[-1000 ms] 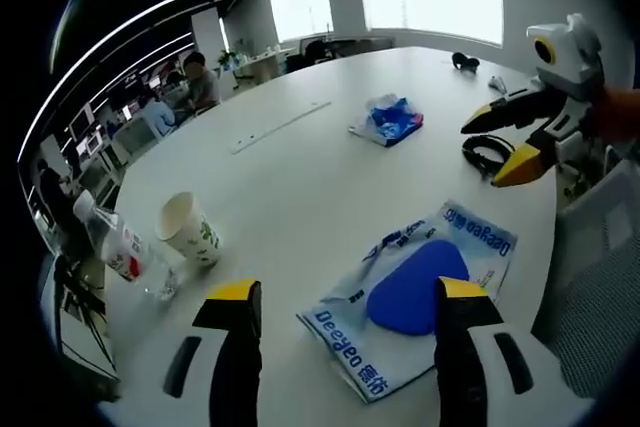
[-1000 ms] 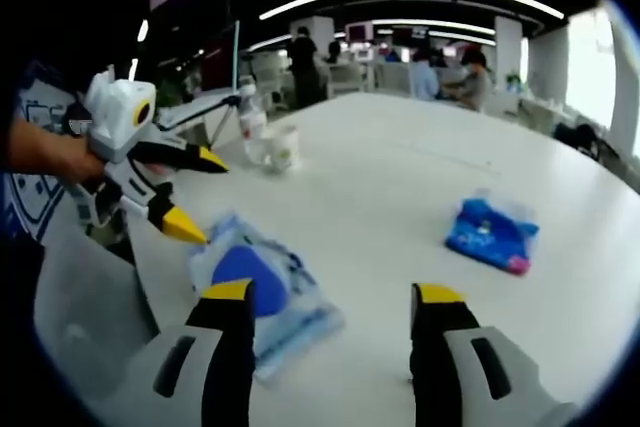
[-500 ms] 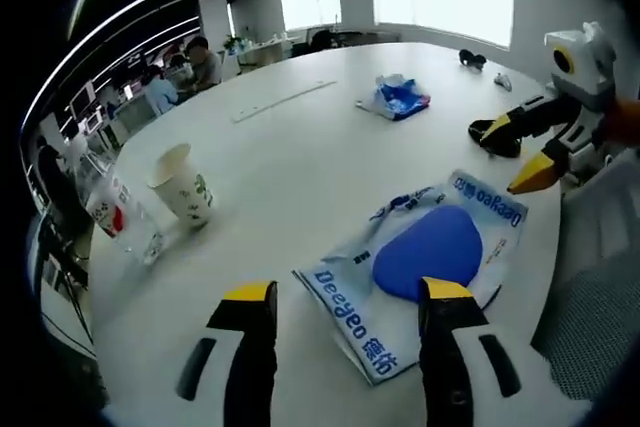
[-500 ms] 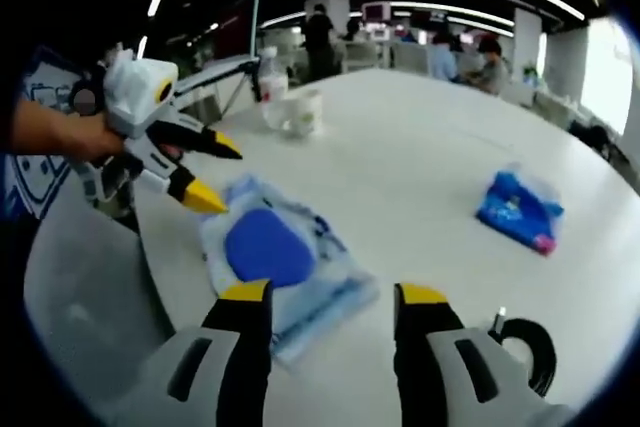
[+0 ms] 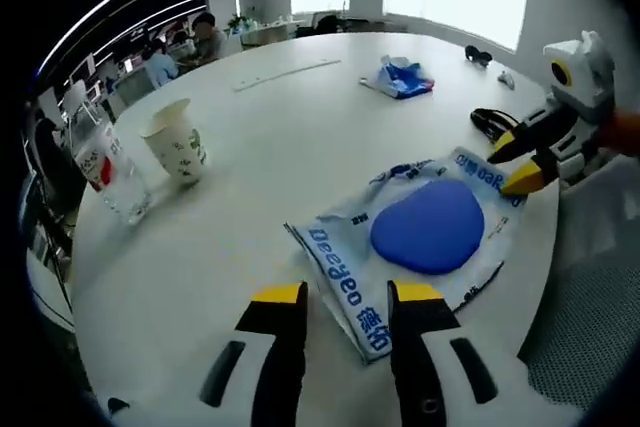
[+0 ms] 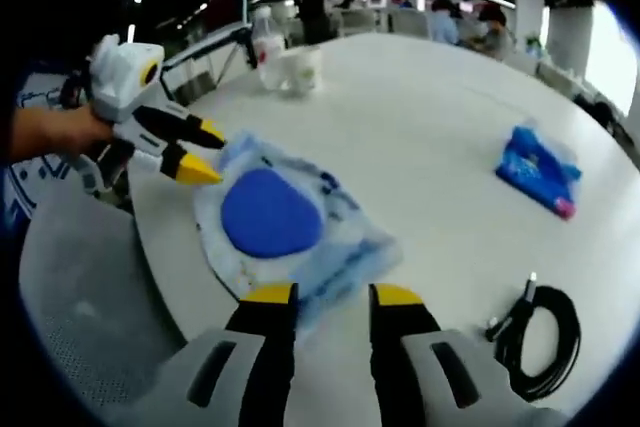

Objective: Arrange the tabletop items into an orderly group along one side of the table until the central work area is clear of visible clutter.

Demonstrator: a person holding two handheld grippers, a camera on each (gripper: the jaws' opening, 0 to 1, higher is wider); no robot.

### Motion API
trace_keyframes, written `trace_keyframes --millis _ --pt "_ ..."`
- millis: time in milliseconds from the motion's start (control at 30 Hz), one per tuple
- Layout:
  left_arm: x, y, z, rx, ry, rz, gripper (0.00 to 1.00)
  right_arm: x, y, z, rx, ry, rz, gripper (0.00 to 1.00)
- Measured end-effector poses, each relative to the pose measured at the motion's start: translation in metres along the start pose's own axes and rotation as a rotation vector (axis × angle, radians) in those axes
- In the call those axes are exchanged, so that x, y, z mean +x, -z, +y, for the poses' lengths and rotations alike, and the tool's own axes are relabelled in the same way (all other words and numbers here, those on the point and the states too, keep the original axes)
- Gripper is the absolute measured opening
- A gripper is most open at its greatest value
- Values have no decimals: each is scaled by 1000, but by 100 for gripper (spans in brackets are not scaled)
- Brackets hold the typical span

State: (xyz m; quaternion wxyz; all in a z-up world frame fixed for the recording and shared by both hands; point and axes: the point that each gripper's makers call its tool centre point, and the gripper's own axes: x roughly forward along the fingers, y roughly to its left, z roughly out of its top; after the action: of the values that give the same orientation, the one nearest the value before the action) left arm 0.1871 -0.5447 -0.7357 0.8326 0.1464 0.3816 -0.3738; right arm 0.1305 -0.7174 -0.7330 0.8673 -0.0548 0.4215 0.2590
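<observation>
Clear packet with blue pad (image 5: pixel 425 232) flat at the counter (image 5: pixel 270 147) edge. Left gripper (image 5: pixel 345 295) narrowly parted over one packet edge; right gripper (image 6: pixel 322 296) narrowly parted over the opposite edge. Paper cup (image 5: pixel 177 141), bottle (image 5: pixel 108 174), blue pouch (image 5: pixel 402 77), black cable (image 6: pixel 537 338) apart.

- The clear packet (image 5: pixel 415 247) with the blue pad: in the left gripper view its near corner lies behind the left gripper's (image 5: pixel 345 299) fingertips (image 5: pixel 283 296), so contact cannot be told.
- In the right gripper view the same packet's near edge is hidden between and behind the right gripper's (image 6: pixel 322 297) fingertips (image 6: pixel 395 297).
- Black cable (image 6: pixel 540 337), right of those fingers: its far coil runs into the dark rim.
- Bottle label (image 5: pixel 95 162): print too small to read.
</observation>
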Motion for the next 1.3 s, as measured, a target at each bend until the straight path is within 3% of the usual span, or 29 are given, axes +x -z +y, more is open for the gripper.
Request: trace_keyframes --millis 100,233,367,600,1000,1300 --pt "2 7 0 -16 11 17 22 4 3 3 11 -10 21 17" --pt "4 3 3 -62 18 -4 19 7 6 5 46 -29 38 13" --pt "6 4 1 -79 36 14 8 8 6 6 97 -33 38 8" --pt "6 4 1 -155 61 12 4 6 2 7 77 -28 36 2" --pt "4 -4 -1 -154 82 -8 1 0 -7 5 25 -8 24 1" --pt "0 -24 4 -148 87 -50 1 -5 -23 -3 7 17 3 1"
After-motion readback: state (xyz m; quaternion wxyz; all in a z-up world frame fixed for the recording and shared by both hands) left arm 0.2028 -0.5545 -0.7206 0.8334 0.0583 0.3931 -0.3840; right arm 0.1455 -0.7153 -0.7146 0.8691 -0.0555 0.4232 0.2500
